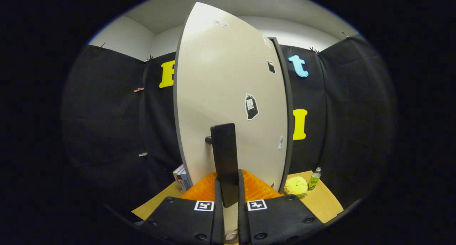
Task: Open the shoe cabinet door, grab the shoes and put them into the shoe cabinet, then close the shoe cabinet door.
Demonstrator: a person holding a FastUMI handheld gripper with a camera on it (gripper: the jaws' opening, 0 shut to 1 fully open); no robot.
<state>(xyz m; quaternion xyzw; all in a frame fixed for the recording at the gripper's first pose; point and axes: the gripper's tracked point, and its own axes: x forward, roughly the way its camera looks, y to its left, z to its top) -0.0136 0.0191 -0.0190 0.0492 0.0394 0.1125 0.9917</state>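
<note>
No legible text anywhere. Stickers [251, 106] on the cabinet door [228, 95] too small to read; same for the bottle [314, 180] label, far right, and the book [180, 178] spines, left. Only square coded markers [203, 205] near, on the gripper [229, 188], clamped on the door handle [224, 159].

— Where is your camera looking from?
— It rides on your hand-held gripper [228, 188], facing forward along its fingers, low over the desk [320, 202].
— How near?
— Very close to the shoe cabinet door [231, 77], whose handle [224, 159] stands between your fingers.
</note>
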